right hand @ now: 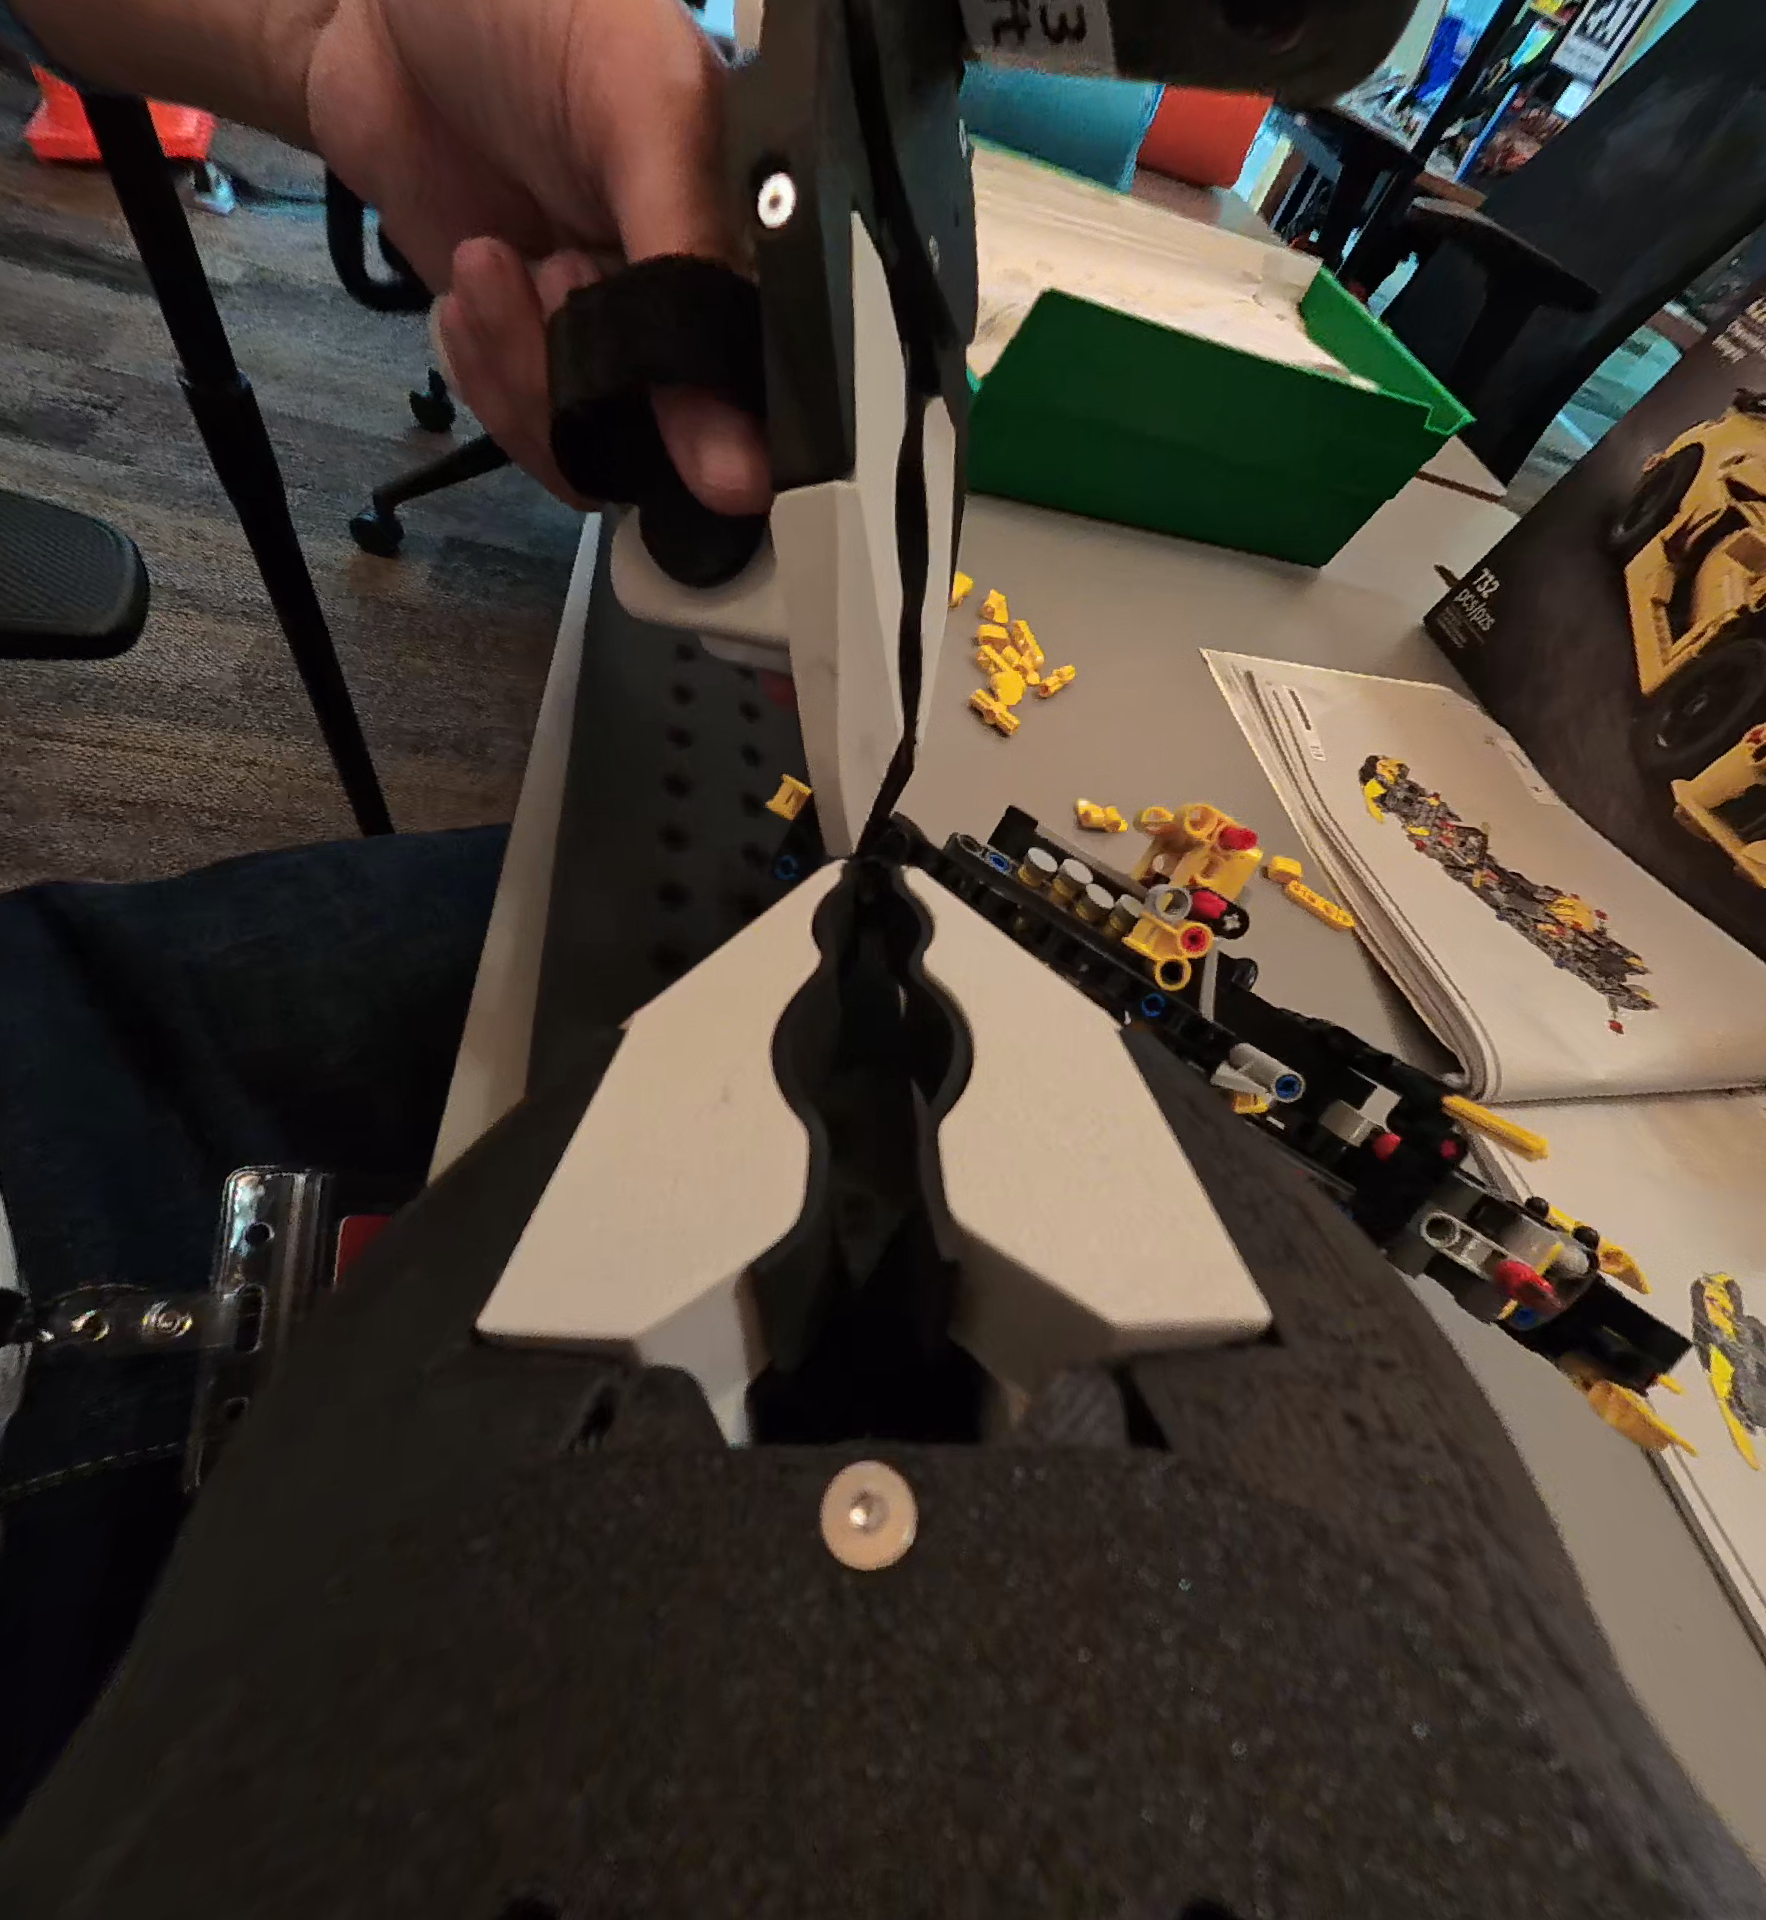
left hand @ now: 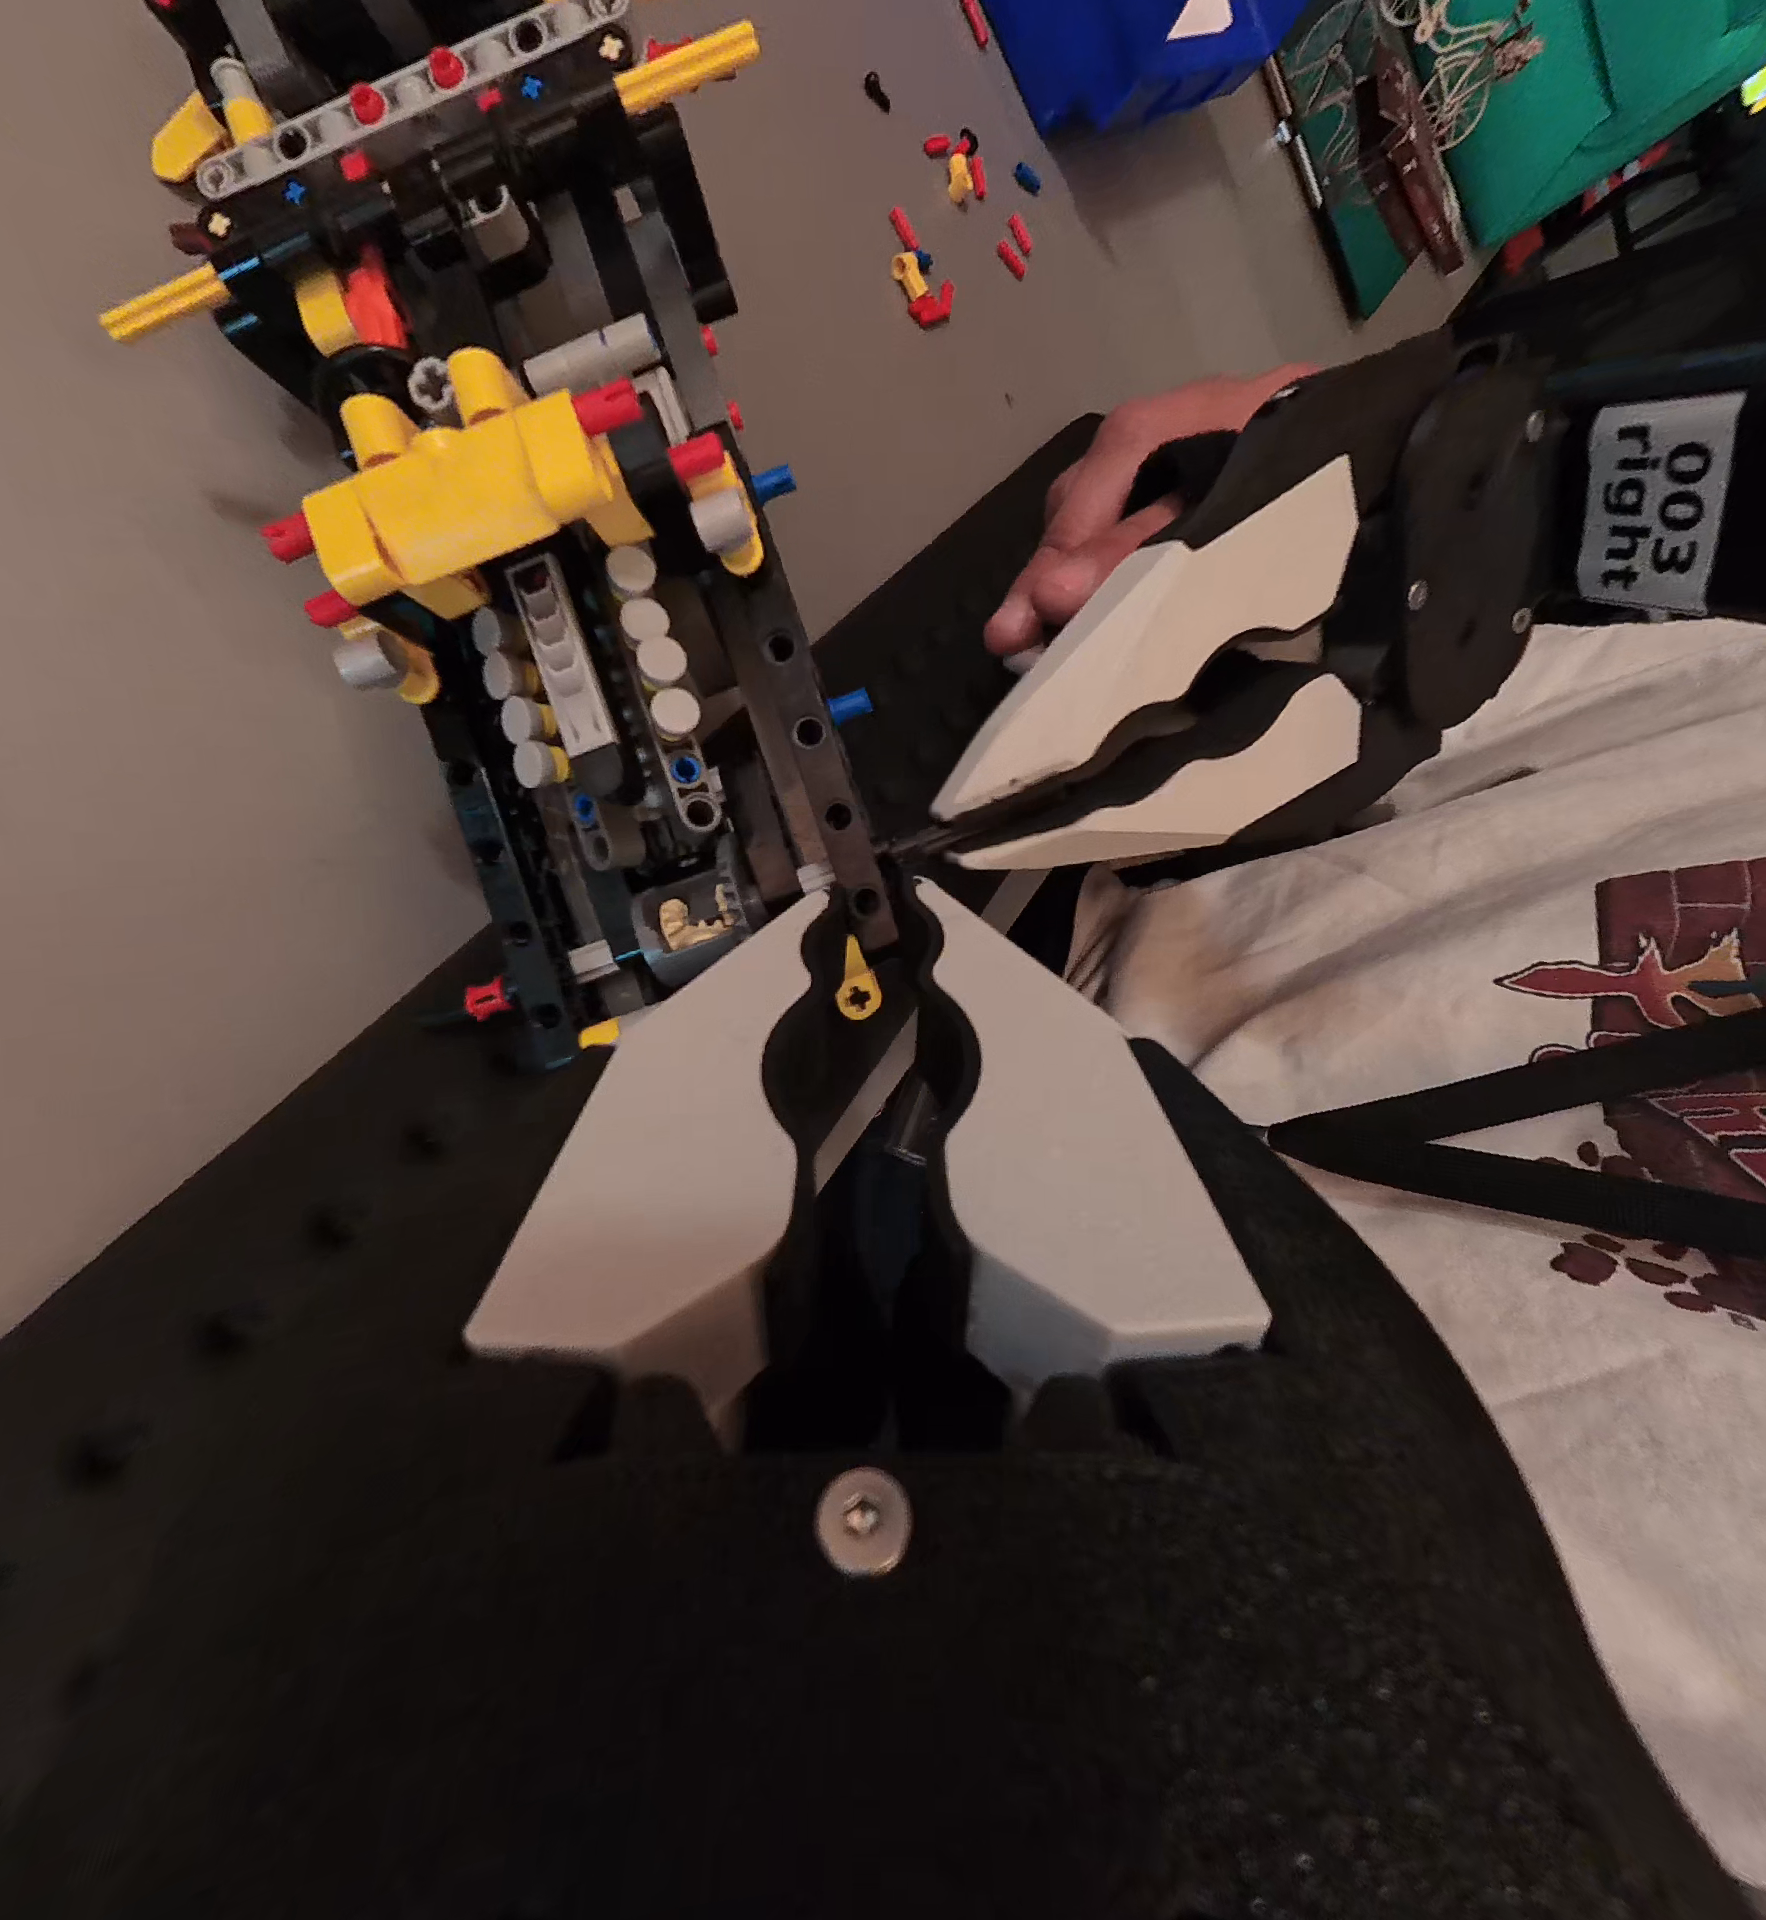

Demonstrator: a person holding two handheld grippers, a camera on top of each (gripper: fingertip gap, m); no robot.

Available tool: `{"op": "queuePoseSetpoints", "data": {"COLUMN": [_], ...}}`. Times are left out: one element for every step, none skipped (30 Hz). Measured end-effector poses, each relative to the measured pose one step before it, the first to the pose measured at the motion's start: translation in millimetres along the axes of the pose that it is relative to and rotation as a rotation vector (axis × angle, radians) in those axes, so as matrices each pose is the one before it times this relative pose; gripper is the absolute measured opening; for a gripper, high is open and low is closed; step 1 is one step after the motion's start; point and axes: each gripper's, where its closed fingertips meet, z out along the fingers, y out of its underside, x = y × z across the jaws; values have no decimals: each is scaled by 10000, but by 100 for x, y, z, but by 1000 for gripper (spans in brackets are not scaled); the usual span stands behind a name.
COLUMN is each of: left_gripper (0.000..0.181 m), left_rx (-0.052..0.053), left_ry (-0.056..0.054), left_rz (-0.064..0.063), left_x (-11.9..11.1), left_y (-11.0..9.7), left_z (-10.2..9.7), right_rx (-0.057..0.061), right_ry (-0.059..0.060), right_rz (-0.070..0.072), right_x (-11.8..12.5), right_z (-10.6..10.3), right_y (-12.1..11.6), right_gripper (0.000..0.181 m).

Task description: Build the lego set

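The half-built lego chassis (left hand: 546,582), black with yellow, grey and red parts, stretches away from me in the left wrist view; it also shows in the right wrist view (right hand: 1274,1049). My left gripper (left hand: 874,904) is shut on the near end of its black side beam (left hand: 817,748), by a small yellow piece (left hand: 858,982). My right gripper (left hand: 946,836) comes in from the right, shut on a small black pin (left hand: 910,844) whose tip touches that beam end. In the right wrist view my right gripper (right hand: 863,873) meets the left gripper (right hand: 874,821) tip to tip; the pin is hidden there.
Loose red and yellow pieces (left hand: 946,223) and a blue bin (left hand: 1118,52) lie beyond the chassis. A green bin (right hand: 1170,416), a heap of yellow pieces (right hand: 1009,665), the open instruction booklet (right hand: 1481,883) and the set's box (right hand: 1741,623) sit on the table. A black perforated mat (right hand: 692,727) lies at the table's edge.
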Motion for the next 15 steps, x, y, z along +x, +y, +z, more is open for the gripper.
{"op": "queuePoseSetpoints", "data": {"left_gripper": [9,9,9,9,9,9,9,9,9,9,9,9,9,9,9], "left_rx": [31,15,45,74,101,77,40,58,109,103,88,95,93,76,76], "left_ry": [70,10,-17,58,104,97,53,31,63,95,85,80,60,52,53], "left_rz": [-33,14,20,-13,-73,-59,-18,-14,-79,-69,-29,-42,-50,-40,-27], "left_x": [113,32,-31,39,59,34,-39,-59,-26,25,23,27,-6,-26,-21], "left_y": [-7,14,-16,-36,-57,12,102,95,-42,-81,-73,-72,-70,-69,-65], "left_z": [136,98,48,1,11,41,129,122,15,-82,-89,-79,-101,-135,-147], "right_rx": [-177,-223,-158,-143,-108,-165,-268,-260,-92,47,50,30,-43,-33,-5], "right_ry": [-42,-23,16,18,52,0,-107,-115,6,68,49,-12,-82,-41,-26], "right_rz": [-3,-17,-4,37,52,126,166,151,82,152,210,107,99,175,194], "right_x": [-36,-26,13,4,50,-15,-104,-84,29,63,28,-8,-59,20,46], "right_z": [60,34,7,-34,-51,-40,22,26,11,-3,1,-53,-57,-88,-182], "right_y": [115,150,54,4,-35,35,183,191,41,-97,-107,-61,31,-6,-11], "right_gripper": [4,5,5,5,5,4,5,5,5,5,5,5,9,21,26]}}
